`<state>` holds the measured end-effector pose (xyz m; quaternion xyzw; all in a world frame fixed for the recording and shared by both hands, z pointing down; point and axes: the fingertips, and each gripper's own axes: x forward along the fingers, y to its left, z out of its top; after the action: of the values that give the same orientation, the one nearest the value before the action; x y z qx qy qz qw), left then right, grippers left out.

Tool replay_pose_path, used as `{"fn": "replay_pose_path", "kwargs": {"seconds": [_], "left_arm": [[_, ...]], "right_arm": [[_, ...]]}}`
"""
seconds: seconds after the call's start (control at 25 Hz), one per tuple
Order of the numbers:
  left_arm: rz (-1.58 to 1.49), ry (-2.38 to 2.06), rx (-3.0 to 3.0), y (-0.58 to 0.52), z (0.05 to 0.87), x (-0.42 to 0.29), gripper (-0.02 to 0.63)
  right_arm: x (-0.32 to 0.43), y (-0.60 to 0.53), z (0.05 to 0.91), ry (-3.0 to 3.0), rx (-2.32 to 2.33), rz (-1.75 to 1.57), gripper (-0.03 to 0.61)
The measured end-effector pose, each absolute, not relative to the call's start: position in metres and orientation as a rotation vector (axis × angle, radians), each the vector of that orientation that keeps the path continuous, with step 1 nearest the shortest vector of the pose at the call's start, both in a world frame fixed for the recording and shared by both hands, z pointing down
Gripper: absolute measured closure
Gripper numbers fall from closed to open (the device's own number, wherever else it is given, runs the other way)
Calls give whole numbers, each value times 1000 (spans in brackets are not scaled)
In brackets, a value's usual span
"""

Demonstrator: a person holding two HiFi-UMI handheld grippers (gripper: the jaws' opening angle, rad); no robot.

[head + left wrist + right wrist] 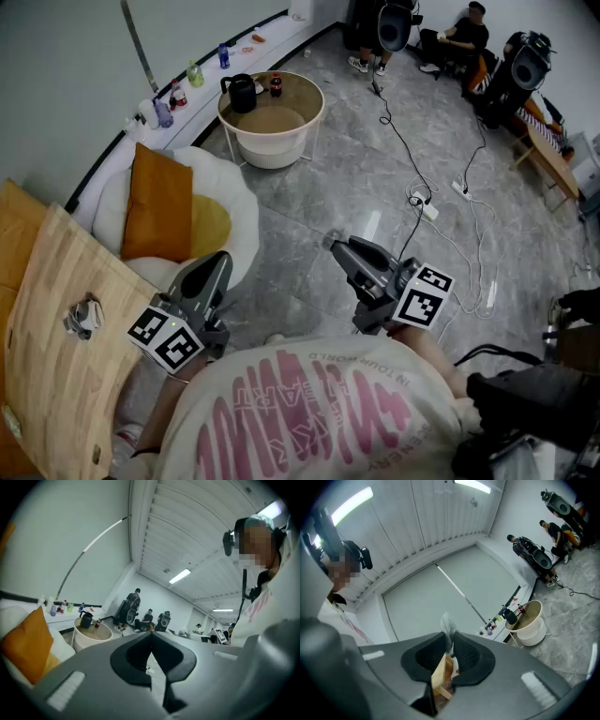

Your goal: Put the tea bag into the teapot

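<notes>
My right gripper (449,641) is shut on the tea bag (446,631); its gauzy top sticks out above the pads and a tan paper tag (440,674) hangs behind them. The black teapot (242,92) stands on a round cream side table (274,131) far ahead, across the floor. It also shows small in the right gripper view as the teapot (511,617) and in the left gripper view as the teapot (86,620). My left gripper (151,635) is shut with nothing in it. In the head view the left gripper (223,259) and right gripper (336,242) are held level before the person's chest.
A white armchair (230,202) with an orange cushion (157,204) stands left of the path. A wooden table (47,356) at the near left carries a crumpled wrapper (82,317). Cables (422,202) trail over the grey floor. Bottles (194,74) line the wall ledge. People sit at the far right.
</notes>
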<state>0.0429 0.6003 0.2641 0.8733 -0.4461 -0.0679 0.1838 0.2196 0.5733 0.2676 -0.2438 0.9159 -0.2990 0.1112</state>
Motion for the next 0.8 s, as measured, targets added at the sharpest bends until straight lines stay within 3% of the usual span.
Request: {"fn": "replay_pose_path", "kwargs": {"seconds": [0.8], "left_arm": [[-136,-1292,2436,598,292,4,601]], "right_arm": [[170,557,278,2767,-756,-836,520]]}}
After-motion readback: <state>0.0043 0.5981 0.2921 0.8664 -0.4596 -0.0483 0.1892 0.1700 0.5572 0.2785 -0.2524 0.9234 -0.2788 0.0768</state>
